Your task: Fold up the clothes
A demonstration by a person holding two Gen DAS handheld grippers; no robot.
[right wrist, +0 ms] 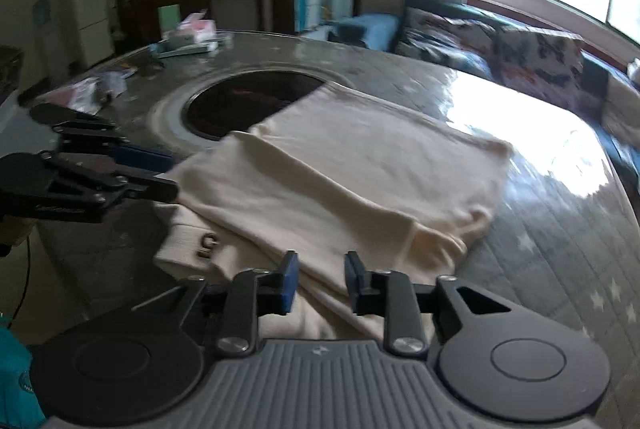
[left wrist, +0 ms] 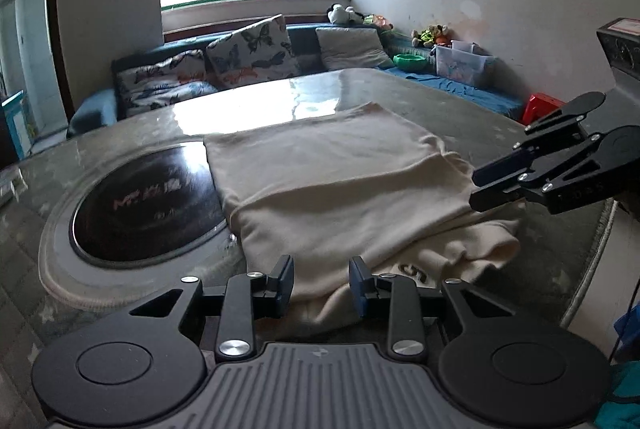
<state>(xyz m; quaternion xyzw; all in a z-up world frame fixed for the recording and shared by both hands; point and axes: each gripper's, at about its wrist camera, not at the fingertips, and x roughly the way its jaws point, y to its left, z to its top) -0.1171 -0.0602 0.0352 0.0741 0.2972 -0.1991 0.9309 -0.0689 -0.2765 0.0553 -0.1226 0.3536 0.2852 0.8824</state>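
A cream garment (left wrist: 332, 181) lies folded on the round glass-topped table (left wrist: 280, 97), with a cuff bearing dark letters (left wrist: 416, 271) poking out at its near edge. My left gripper (left wrist: 322, 283) stands over that near edge, jaws apart, with a fold of cloth in the gap that the pads do not press. Seen from the right wrist, the same garment (right wrist: 340, 173) fills the middle. My right gripper (right wrist: 322, 281) is open over its near hem, and cloth lies loose between the blue pads (right wrist: 289, 281). Each gripper shows in the other's view, at the garment's side corner.
A dark round hotplate (left wrist: 140, 205) is set into the table, partly under the garment. Small boxes and papers (right wrist: 192, 33) lie at the table's far side. A sofa with patterned cushions (left wrist: 248, 53) runs under the window. A red stool (left wrist: 540, 105) stands beyond the table.
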